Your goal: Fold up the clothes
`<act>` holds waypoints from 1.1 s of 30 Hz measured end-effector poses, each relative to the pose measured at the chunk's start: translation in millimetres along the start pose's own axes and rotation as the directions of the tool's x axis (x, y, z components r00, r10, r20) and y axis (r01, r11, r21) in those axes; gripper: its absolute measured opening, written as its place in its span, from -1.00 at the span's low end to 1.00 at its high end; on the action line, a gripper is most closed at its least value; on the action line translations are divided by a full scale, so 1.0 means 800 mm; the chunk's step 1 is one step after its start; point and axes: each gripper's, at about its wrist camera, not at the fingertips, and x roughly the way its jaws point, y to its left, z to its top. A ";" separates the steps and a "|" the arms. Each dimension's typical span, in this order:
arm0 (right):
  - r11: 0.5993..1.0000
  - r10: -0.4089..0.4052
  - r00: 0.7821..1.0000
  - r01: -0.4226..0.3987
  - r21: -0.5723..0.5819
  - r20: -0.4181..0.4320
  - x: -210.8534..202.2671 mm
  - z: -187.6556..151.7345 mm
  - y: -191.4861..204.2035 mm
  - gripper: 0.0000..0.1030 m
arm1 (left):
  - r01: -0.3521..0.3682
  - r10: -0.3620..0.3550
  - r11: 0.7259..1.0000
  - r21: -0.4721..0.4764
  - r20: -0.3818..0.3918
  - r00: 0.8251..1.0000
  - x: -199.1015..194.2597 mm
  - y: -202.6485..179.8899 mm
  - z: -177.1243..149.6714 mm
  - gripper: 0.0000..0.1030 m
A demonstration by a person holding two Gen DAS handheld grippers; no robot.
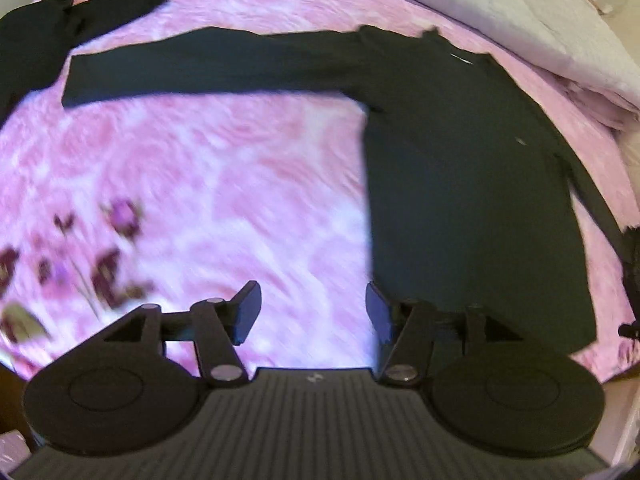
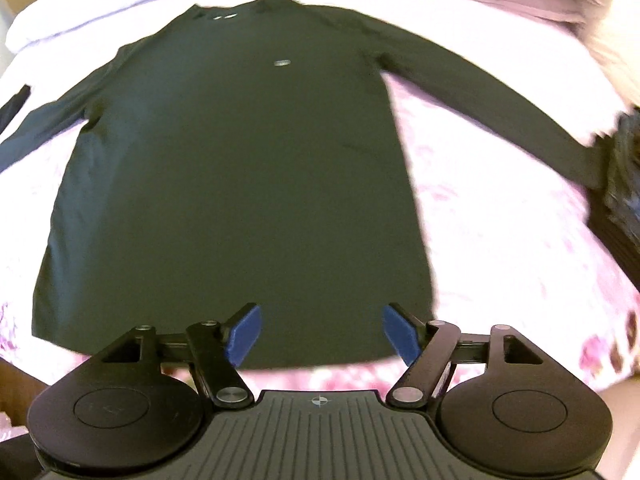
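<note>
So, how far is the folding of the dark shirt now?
Done: the dark long-sleeved shirt lies flat on the pink bedspread, both sleeves spread out. In hand: nothing; the left gripper and right gripper are open and empty above it. Left: every fold, since no sleeve is turned in yet. Another dark garment lies unfolded beyond the left sleeve.

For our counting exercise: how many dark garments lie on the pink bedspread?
2, perhaps more: a long-sleeved shirt spread flat in the centre, another dark garment at the far left. A dark shape at the right edge is unclear.
</note>
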 end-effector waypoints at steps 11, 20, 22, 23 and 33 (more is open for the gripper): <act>0.995 0.025 0.984 -0.042 0.092 0.175 -0.107 -0.076 -0.102 0.42 | -0.049 0.045 0.998 0.031 0.111 0.993 -0.094 -0.122 -0.105 0.17; 0.993 0.056 0.960 -0.082 0.086 0.273 -0.162 -0.098 -0.132 0.43 | -0.084 0.076 0.995 0.046 0.152 0.985 -0.135 -0.157 -0.144 0.17; 0.992 0.067 0.955 -0.093 0.080 0.288 -0.168 -0.096 -0.133 0.43 | -0.089 0.080 0.995 0.047 0.169 0.982 -0.141 -0.159 -0.144 0.17; 0.993 0.068 0.953 -0.094 0.072 0.294 -0.172 -0.094 -0.131 0.43 | -0.089 0.080 0.995 0.042 0.177 0.981 -0.144 -0.159 -0.144 0.17; 0.994 0.107 0.945 -0.091 -0.066 0.308 -0.191 -0.078 -0.094 0.43 | -0.077 0.074 0.997 0.002 0.238 0.968 -0.166 -0.165 -0.147 0.17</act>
